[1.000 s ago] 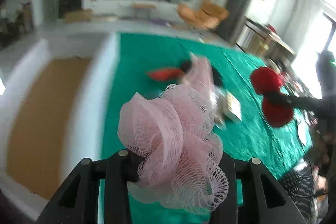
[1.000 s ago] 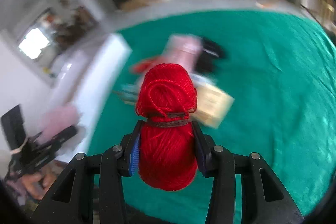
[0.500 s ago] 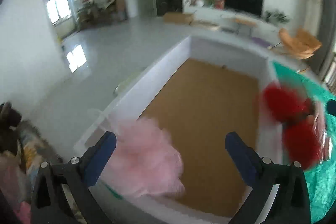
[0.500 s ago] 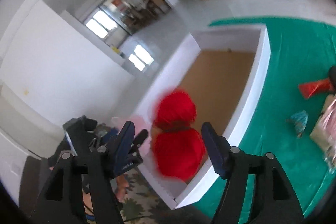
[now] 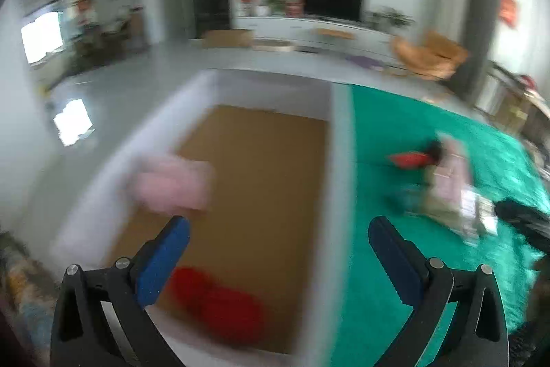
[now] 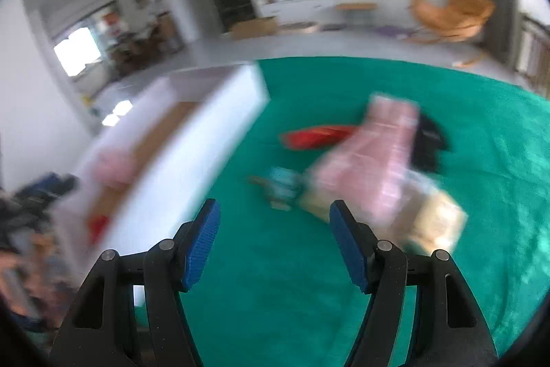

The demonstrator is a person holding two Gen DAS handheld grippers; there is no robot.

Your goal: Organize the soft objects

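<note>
Your green cloth point(image 6: 343, 281) covers the table and fills most of both views, badly smeared by blur. At its left edge sits the white box point(image 5: 338, 195) with a brown cardboard floor, its long wall running alongside the cloth. Inside the box you have two soft things: the pink mesh puff point(image 5: 173, 186) lies against the left wall, and the red yarn ball point(image 5: 220, 300) lies at the near end, close to the front wall — the two are well apart.

Out on the cloth, right of the box, a loose heap remains. The largest piece is a pink packet point(image 6: 374, 160), lying over a tan flat pack point(image 6: 429, 222). A black item point(image 6: 428, 143) sits just beside the pink packet on its far right side, a red pouch point(image 6: 318, 136) on its far left, and a small teal thing point(image 6: 283, 184) lies at the near left of the heap; blur hides what it is.

Your left gripper point(image 5: 278, 239) hangs over the box's near end, its jaws spread wide with nothing between them. Your right gripper point(image 6: 273, 236) is over bare cloth near the heap — its jaws stand apart and empty too.
</note>
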